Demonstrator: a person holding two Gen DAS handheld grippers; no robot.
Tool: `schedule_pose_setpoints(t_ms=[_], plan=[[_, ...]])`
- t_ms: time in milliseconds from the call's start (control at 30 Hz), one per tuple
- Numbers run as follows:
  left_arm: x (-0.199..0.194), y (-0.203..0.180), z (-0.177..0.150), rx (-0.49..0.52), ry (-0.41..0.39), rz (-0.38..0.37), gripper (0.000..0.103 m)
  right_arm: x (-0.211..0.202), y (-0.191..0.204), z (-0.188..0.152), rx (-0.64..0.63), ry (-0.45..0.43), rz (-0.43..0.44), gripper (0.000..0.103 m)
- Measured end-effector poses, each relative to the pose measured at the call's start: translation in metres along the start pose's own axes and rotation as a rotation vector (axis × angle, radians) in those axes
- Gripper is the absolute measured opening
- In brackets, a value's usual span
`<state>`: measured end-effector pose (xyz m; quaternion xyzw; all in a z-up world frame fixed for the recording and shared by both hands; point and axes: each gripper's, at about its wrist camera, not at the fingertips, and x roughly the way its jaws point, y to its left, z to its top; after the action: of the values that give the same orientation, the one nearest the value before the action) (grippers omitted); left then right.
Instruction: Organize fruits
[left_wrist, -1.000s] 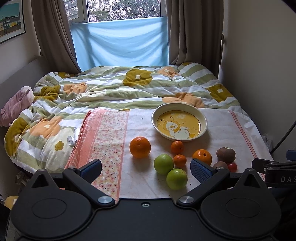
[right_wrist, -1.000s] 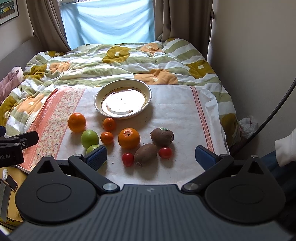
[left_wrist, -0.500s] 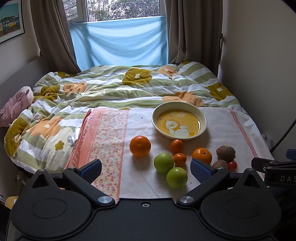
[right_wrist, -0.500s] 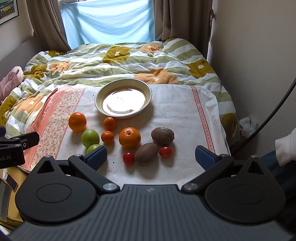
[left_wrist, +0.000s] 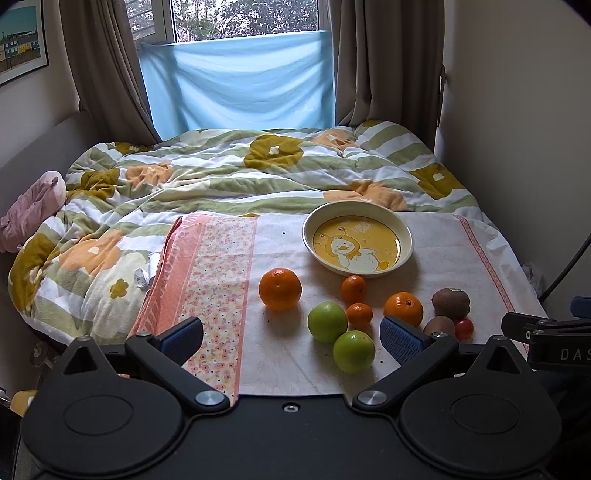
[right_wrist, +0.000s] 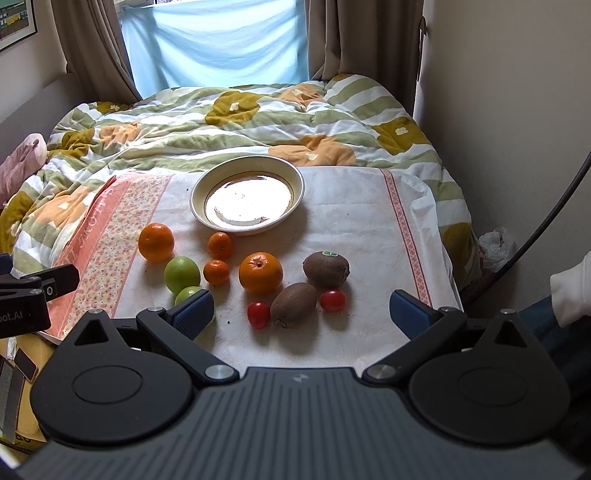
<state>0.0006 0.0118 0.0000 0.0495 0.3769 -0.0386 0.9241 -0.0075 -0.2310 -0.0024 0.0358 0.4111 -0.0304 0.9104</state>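
Observation:
Fruit lies loose on a white cloth (right_wrist: 354, 206) on the bed, in front of a shallow yellow bowl (left_wrist: 406, 236) (right_wrist: 197, 192) that is empty. There are two large oranges (left_wrist: 280, 288) (right_wrist: 260, 273), two small mandarins (right_wrist: 220, 245), two green apples (left_wrist: 327, 321) (left_wrist: 354, 351), two kiwis (right_wrist: 326, 269) (right_wrist: 294, 303) and two cherry tomatoes (right_wrist: 332, 300). My left gripper (left_wrist: 291, 338) is open and empty, low in front of the apples. My right gripper (right_wrist: 301, 312) is open and empty, just short of the kiwis and tomatoes.
A rumpled floral duvet (left_wrist: 229, 173) covers the bed behind the cloth. A wall (right_wrist: 517, 110) runs along the right side. A pink plush (left_wrist: 29, 206) lies at the left edge. A black cable (right_wrist: 546, 221) hangs at the right.
Both grippers have tilted and drifted slightly; the scene sits a little lower in the right wrist view. No fruit has moved and both stay open.

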Motion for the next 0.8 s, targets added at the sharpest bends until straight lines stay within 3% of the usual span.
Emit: schedule_pose_setpoints(t_ms=[800], plan=[[-0.0015,0.0058,-0.0038,-0.002,0.003,-0.004,0.103,-0.0028,0.0027,-0.0008,0.001,-0.001,0.001,0.103]])
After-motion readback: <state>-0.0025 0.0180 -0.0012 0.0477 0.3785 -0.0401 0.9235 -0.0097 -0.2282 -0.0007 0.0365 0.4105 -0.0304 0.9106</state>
